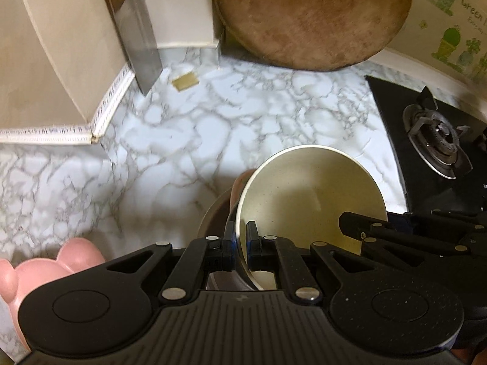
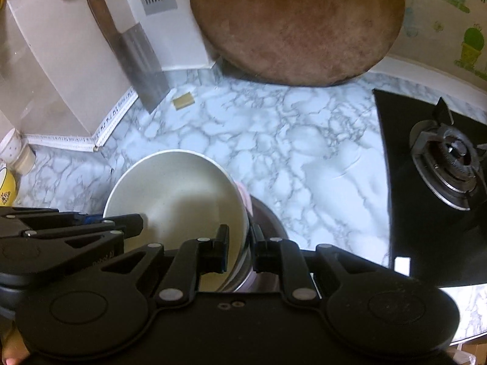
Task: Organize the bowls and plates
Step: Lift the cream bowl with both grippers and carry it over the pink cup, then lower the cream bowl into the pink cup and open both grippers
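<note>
A cream bowl [image 1: 307,194] is held over the marble counter, with a steel bowl [image 1: 216,216] and something pink under it. My left gripper [image 1: 241,245] is shut on the cream bowl's left rim. My right gripper [image 2: 242,245] is shut on the same cream bowl [image 2: 179,194] at its right rim, with the steel bowl [image 2: 268,222] beside and below. Each gripper shows in the other's view, the right gripper [image 1: 395,231] and the left gripper [image 2: 76,228].
A round wooden board [image 1: 310,15] leans on the back wall. A cleaver [image 1: 140,39] leans at the left. A gas hob [image 1: 438,140] lies to the right. A pink dish [image 1: 45,270] sits near left. A yellow cup [image 2: 7,188] and white cup [image 2: 18,152] stand far left.
</note>
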### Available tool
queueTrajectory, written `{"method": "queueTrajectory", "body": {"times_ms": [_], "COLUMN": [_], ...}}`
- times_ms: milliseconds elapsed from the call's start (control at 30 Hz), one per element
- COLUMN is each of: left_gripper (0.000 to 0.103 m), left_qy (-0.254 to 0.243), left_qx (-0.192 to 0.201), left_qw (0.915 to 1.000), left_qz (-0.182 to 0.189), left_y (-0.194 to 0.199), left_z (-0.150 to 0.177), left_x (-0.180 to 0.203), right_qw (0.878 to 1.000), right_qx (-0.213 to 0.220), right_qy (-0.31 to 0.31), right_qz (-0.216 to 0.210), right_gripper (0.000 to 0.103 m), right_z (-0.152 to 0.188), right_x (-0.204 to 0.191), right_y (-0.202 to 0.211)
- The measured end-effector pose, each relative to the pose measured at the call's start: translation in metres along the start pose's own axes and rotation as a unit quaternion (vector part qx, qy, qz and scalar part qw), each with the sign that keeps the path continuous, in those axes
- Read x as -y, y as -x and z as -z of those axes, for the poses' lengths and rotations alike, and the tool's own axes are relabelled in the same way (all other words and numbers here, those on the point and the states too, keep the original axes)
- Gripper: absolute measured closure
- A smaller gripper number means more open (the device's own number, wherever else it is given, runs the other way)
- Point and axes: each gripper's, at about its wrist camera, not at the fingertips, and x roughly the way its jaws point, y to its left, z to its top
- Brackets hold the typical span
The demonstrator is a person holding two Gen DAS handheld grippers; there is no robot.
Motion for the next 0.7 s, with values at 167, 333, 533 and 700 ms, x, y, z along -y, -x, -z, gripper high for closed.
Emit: {"method": "queueTrajectory", "body": {"times_ms": [167, 333, 533, 700], "left_gripper": [0.098, 0.097, 0.097, 0.097], "left_qy": [0.005, 0.009, 0.013, 0.018], "left_qx": [-0.021, -0.03, -0.032, -0.043], "left_qw": [0.9998, 0.9995, 0.9993, 0.9985], "left_qz": [0.006, 0.01, 0.016, 0.028], "left_y": [-0.015, -0.025, -0.029, -0.036], "left_z": [0.002, 0.003, 0.002, 0.005], "left_x": [-0.005, -0.007, -0.01, -0.012], "right_qw": [1.0, 1.0, 1.0, 0.999], "right_qx": [-0.019, -0.03, -0.028, -0.028], "right_qy": [0.001, -0.001, 0.004, 0.009], "right_qz": [0.005, 0.007, 0.008, 0.013], "right_gripper": [0.088, 0.088, 0.087, 0.087], "right_z": [0.003, 0.004, 0.002, 0.0], "right_x": [-0.003, 0.0, -0.001, 0.001], "right_y": [-0.013, -0.022, -0.024, -0.025]}}
